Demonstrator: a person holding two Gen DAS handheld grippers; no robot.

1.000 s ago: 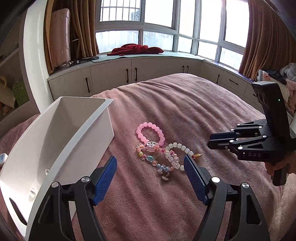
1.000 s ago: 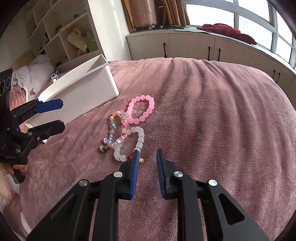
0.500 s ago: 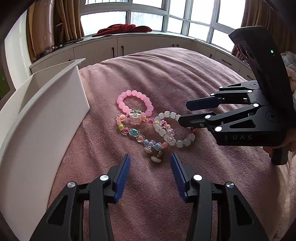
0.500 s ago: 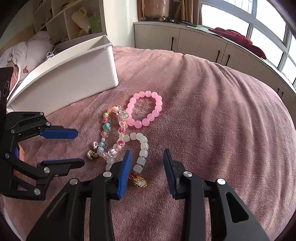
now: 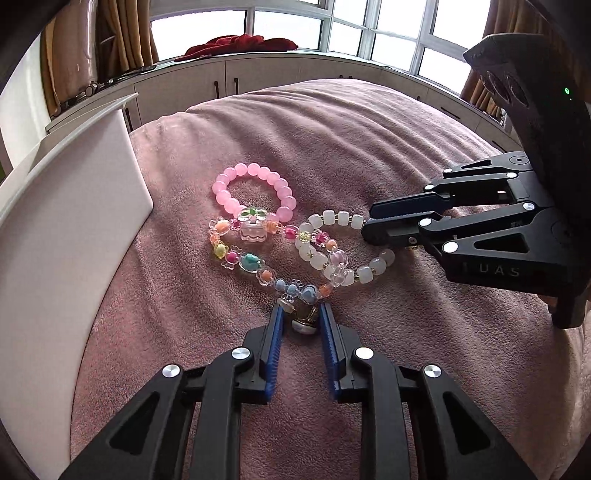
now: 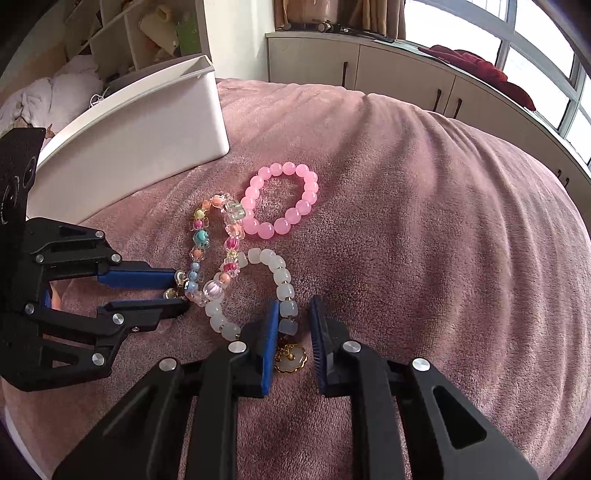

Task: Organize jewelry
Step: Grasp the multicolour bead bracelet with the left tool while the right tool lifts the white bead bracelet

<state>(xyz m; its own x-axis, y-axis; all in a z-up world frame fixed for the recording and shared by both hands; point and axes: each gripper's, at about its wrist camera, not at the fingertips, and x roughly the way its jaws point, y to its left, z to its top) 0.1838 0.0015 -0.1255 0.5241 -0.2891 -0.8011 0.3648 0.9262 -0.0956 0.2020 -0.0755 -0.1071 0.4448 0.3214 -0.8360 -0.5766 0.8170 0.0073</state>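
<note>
Three bracelets lie tangled on the mauve bedspread: a pink bead bracelet (image 5: 254,192) (image 6: 284,199), a multicolour charm bracelet (image 5: 255,258) (image 6: 201,236) and a white bead bracelet (image 5: 340,251) (image 6: 280,280). My left gripper (image 5: 301,317) (image 6: 177,291) has its blue pads around the charm bracelet's bell pendants, with gaps on both sides. My right gripper (image 6: 293,321) (image 5: 365,225) straddles the white bracelet's end beads, above its gold flower charm (image 6: 290,360), jaws still apart.
A white open box (image 5: 70,206) (image 6: 147,122) stands on the bed just left of the bracelets. Cabinets under the windows, with a red cloth (image 5: 240,42) on top, run along the far side. Shelves (image 6: 110,33) stand beyond the box.
Both grippers moved forward and down onto the bracelets. The left jaws narrowed around the bell pendants; the right jaws now enclose the white bracelet's end.
</note>
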